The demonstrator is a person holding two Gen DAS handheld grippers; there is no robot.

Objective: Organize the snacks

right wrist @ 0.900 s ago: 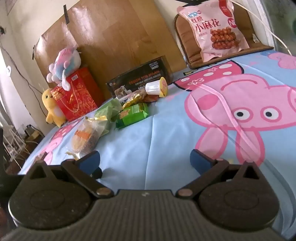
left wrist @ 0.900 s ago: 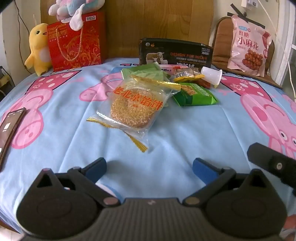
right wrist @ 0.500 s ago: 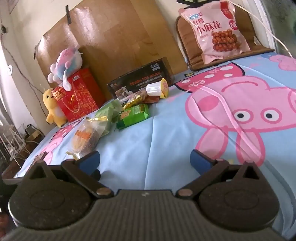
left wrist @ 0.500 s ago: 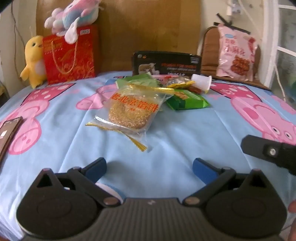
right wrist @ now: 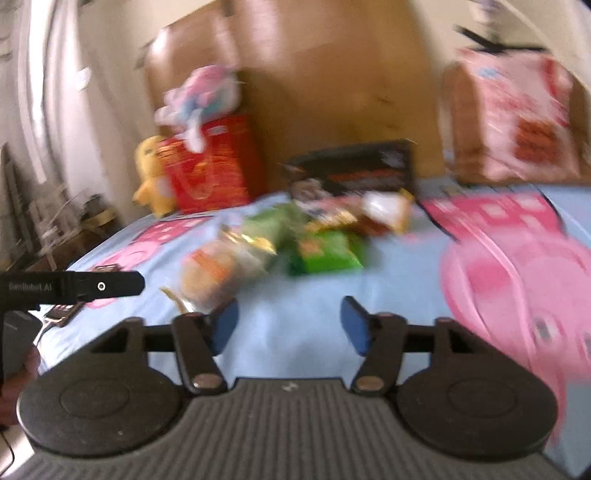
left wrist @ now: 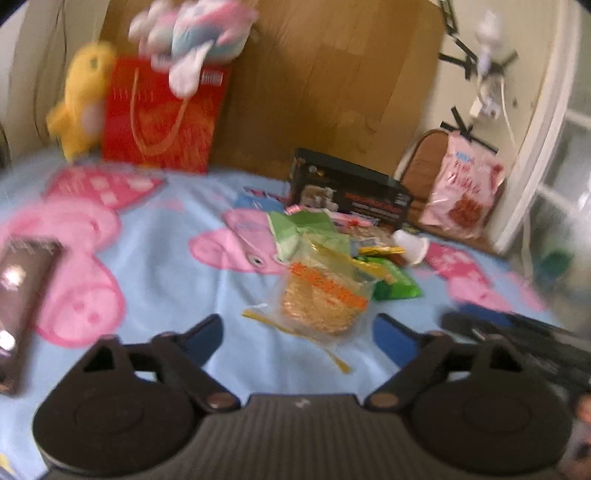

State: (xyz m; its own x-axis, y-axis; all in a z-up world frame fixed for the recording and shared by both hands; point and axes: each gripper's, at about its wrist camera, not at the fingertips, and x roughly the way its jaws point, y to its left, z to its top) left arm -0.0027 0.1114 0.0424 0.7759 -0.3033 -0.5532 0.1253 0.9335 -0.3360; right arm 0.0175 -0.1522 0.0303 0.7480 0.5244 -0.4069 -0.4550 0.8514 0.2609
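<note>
Plush toy (left wrist: pixel 192 33) sits atop red gift bag (left wrist: pixel 162 114).

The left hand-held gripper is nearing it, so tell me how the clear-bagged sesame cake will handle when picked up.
The clear bag is loose film, so it will likely crumple and sag. The sesame cake inside looks stiff but may crumble if squeezed. Its gold twist tie trails loose and may drag.

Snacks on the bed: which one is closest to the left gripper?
The clear bag with the round sesame cake and orange writing. It lies just ahead of the left gripper; the green packet and the others sit farther back.
</note>
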